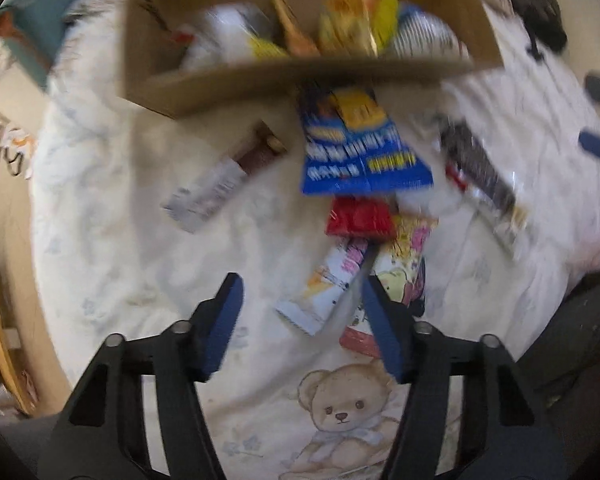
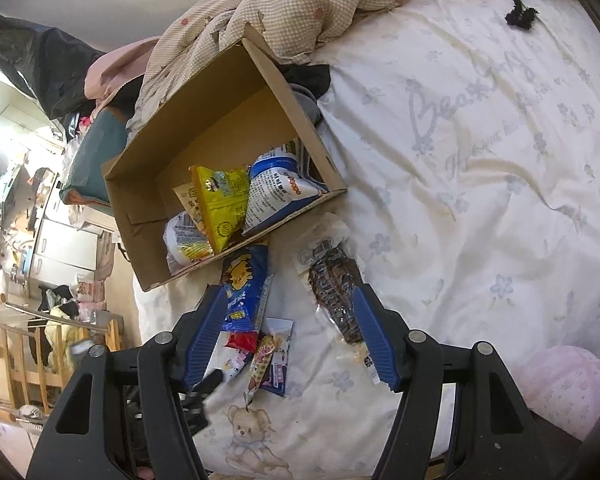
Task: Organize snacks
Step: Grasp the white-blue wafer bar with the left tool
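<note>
Lying beyond left hand-held gripper, snack packets

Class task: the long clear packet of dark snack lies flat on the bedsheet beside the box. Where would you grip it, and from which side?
Grip the dark snack packet across its narrow width near the middle, coming straight down from above. It lies flat and long on the bedsheet, so its two long edges are the only faces a hand-held gripper could pinch, probably without disturbing the cardboard box.
</note>
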